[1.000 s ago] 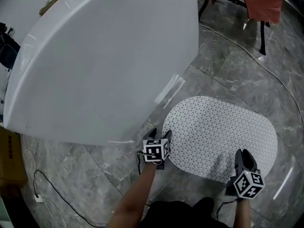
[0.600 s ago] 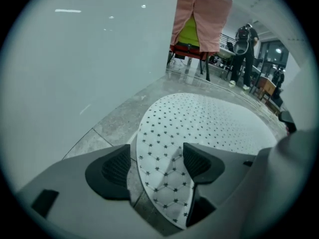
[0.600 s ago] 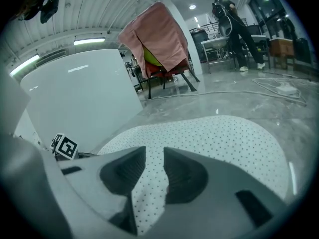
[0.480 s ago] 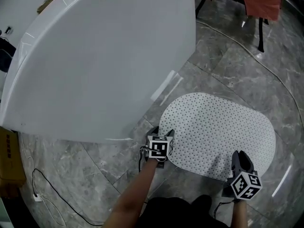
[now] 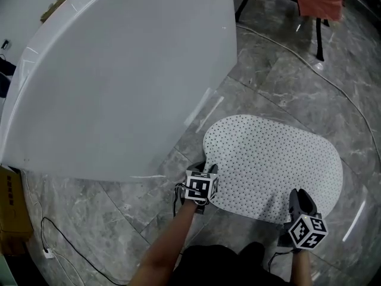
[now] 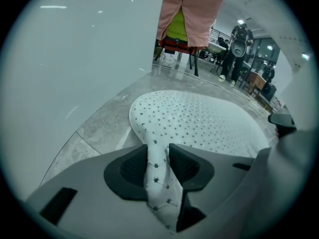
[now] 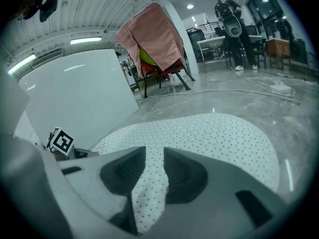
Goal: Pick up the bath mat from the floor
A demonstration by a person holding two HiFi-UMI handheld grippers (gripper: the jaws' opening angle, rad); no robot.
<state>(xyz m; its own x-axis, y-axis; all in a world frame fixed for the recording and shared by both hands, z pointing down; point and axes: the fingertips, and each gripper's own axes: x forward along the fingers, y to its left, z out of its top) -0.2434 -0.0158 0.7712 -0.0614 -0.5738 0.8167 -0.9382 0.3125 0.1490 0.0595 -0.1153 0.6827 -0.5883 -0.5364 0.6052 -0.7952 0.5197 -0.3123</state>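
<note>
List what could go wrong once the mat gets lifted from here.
1. The left gripper has just been closing its jaws on a thin fold of the bath mat; that narrow pinch might slip out.
2. The right gripper also holds only the near edge, so the rest, flat on the floor, may sag and drag.
3. The white tub stands close beside the left gripper; a swing could bump it.

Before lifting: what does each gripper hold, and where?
Both pinch the mat at its near edge: left gripper, jaws just closed on it, at the left end; right gripper at the right.
</note>
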